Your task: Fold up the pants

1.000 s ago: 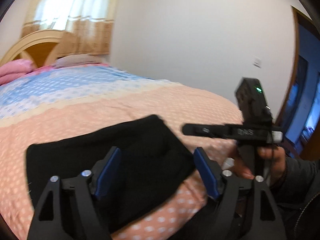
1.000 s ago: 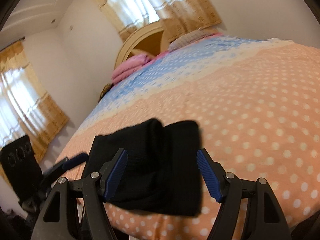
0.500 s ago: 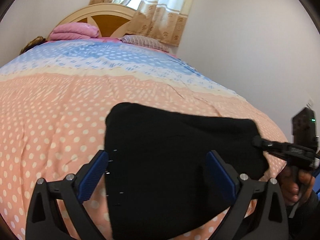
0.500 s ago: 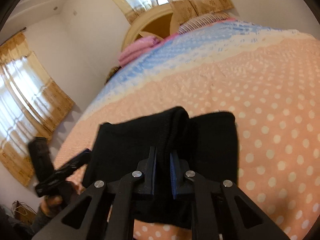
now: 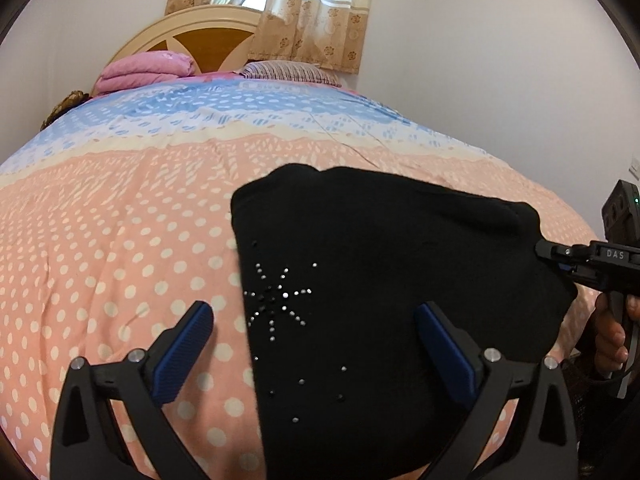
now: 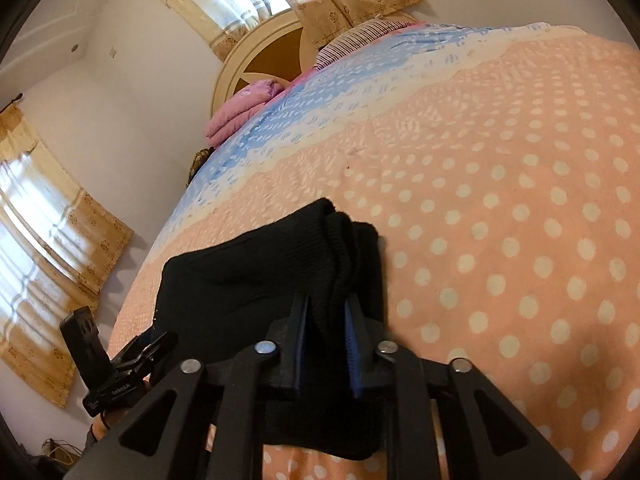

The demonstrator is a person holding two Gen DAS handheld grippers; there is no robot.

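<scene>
Two grippers: right gripper [image 6: 326, 320] pinches the black pants' [image 5: 392, 272] right edge on the bed [image 5: 120, 220], left gripper [image 5: 316, 352] spread, hovering over their near-left edge.

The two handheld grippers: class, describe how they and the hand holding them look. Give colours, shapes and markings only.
The left gripper and the right gripper are matte black frames with triangular cut-outs, silver pivot screws and ribbed blue pads on the fingers. The right gripper's body carries white "DAS" lettering and a small green light. The right hand is bare, with a dark sleeve below it.
</scene>
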